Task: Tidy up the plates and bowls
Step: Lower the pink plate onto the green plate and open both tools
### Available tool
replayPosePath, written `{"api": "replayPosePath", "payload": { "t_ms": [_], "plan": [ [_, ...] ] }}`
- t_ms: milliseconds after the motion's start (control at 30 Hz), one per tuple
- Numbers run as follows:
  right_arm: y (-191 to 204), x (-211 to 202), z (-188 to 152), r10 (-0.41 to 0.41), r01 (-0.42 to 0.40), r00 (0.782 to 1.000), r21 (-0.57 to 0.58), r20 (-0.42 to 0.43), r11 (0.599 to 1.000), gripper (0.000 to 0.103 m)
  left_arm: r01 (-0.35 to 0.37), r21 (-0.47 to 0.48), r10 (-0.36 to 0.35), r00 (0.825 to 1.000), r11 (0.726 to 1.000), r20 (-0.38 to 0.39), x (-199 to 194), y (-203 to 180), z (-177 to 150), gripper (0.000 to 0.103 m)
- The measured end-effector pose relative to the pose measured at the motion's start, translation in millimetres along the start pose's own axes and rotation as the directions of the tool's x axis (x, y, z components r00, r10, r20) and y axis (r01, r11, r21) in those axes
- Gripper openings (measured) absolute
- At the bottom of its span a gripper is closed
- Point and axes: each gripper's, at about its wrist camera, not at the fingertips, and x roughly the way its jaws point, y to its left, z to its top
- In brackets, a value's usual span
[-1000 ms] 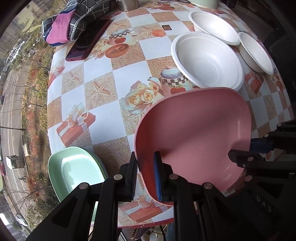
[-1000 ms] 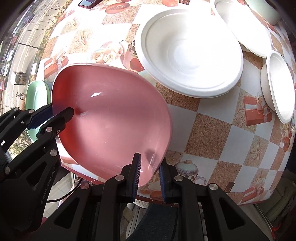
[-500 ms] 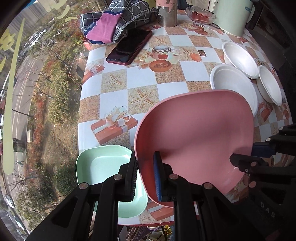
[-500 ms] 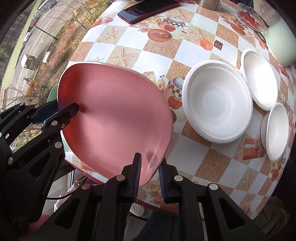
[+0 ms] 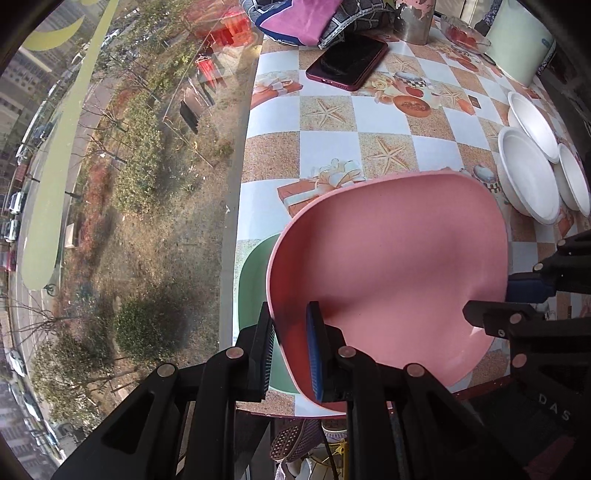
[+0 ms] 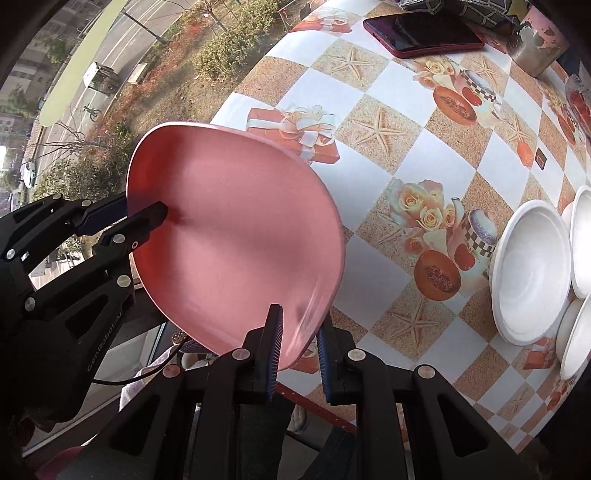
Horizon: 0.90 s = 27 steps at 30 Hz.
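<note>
A pink plate (image 5: 388, 273) (image 6: 236, 240) hangs above the table's near corner, held by both grippers. My left gripper (image 5: 290, 347) is shut on its left rim, and shows as the black tool (image 6: 122, 218) at the left of the right wrist view. My right gripper (image 6: 299, 343) is shut on the opposite rim, seen at the right edge (image 5: 517, 295) of the left wrist view. Under the pink plate a green plate (image 5: 255, 280) lies on the table corner, mostly covered. Three white bowls (image 5: 528, 181) (image 6: 528, 273) sit grouped at the right.
The table (image 5: 325, 144) has a checked cloth with starfish and gift prints; its left edge meets a window over a street. A dark red phone (image 5: 347, 61) (image 6: 421, 31), folded cloth (image 5: 306, 14), a metal cup (image 5: 413, 20), a glass dish (image 5: 465, 35) and a pale green container (image 5: 521, 48) stand at the back.
Both grippers carried the pink plate leftward toward the table corner and rolled; it now covers most of the green plate. The white bowls have slid to the right edge of both views.
</note>
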Motion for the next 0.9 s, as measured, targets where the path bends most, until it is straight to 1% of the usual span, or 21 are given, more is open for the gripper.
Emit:
{"api": "replayPosePath", "payload": {
  "t_ms": [67, 133, 200, 233, 267, 300, 333, 367, 400, 467, 633, 700, 733, 800, 867, 900],
  "plan": [
    [8, 8, 2, 0.025, -0.025, 1.0, -0.008, -0.012, 1.0, 0.021, -0.022, -0.013, 0.022, 1.0, 1.0, -0.002, 3, 12, 0, 0.018],
    [11, 15, 3, 0.053, -0.053, 0.998, -0.012, -0.021, 0.999, 0.021, -0.028, -0.033, 0.028, 1.0, 0.999, 0.003, 6, 22, 1, 0.018],
    [8, 20, 0, 0.089, -0.089, 0.996, -0.002, -0.023, 0.996, 0.021, -0.023, -0.049, 0.023, 1.0, 0.999, 0.008, 8, 29, 1, 0.024],
    [4, 20, -1, 0.1, -0.1, 0.995, 0.009, -0.024, 0.995, 0.021, -0.021, -0.054, 0.021, 1.0, 0.998, 0.012, 8, 31, 0, 0.03],
    [0, 21, -1, 0.098, -0.097, 0.995, 0.018, -0.025, 0.995, 0.022, -0.028, -0.055, 0.029, 0.999, 0.998, 0.019, 7, 31, 0, 0.041],
    [-4, 22, 0, 0.09, -0.089, 0.996, 0.03, -0.026, 0.996, 0.027, -0.035, -0.055, 0.036, 0.999, 0.998, 0.031, 6, 30, 0, 0.049],
    [-13, 21, -1, 0.084, -0.083, 0.996, 0.049, -0.027, 0.995, 0.036, -0.037, -0.054, 0.04, 0.998, 0.998, 0.044, 5, 29, -1, 0.062],
    [-20, 20, -3, 0.085, -0.083, 0.996, 0.068, -0.024, 0.994, 0.06, -0.041, -0.051, 0.044, 0.997, 0.998, 0.061, 3, 27, -2, 0.069],
    [-29, 18, -5, 0.088, -0.086, 0.996, 0.088, -0.013, 0.992, 0.075, -0.045, -0.044, 0.048, 0.996, 0.998, 0.072, 2, 24, -1, 0.07],
    [-45, 12, -14, 0.085, -0.085, 0.996, 0.108, 0.0, 0.991, 0.075, -0.036, -0.031, 0.038, 0.997, 0.999, 0.071, 0, 17, -2, 0.072],
    [-77, 8, -35, 0.059, -0.052, 0.997, 0.14, -0.042, 0.989, 0.075, 0.041, 0.026, -0.042, 0.998, 0.999, 0.042, -4, -14, -2, 0.075],
    [-89, 9, -46, 0.065, -0.054, 0.996, 0.158, -0.062, 0.986, 0.075, 0.072, 0.064, -0.075, 0.997, 0.995, 0.034, -7, -31, -2, 0.077],
    [-98, 11, -55, 0.082, -0.068, 0.994, 0.179, -0.075, 0.981, 0.075, 0.091, 0.083, -0.094, 0.995, 0.992, 0.027, -7, -40, -2, 0.077],
    [-114, 14, -68, 0.117, -0.095, 0.99, 0.24, -0.081, 0.966, 0.075, 0.121, 0.127, -0.123, 0.992, 0.984, 0.007, -7, -59, -1, 0.078],
    [-137, 15, -84, 0.142, -0.109, 0.987, 0.328, -0.078, 0.938, 0.075, 0.129, 0.189, -0.129, 0.992, 0.973, -0.012, -5, -79, 1, 0.078],
    [-136, 14, -92, 0.151, -0.115, 0.986, 0.371, -0.072, 0.922, 0.075, 0.128, 0.22, -0.127, 0.992, 0.967, -0.018, -4, -88, 2, 0.078]
  ]
}}
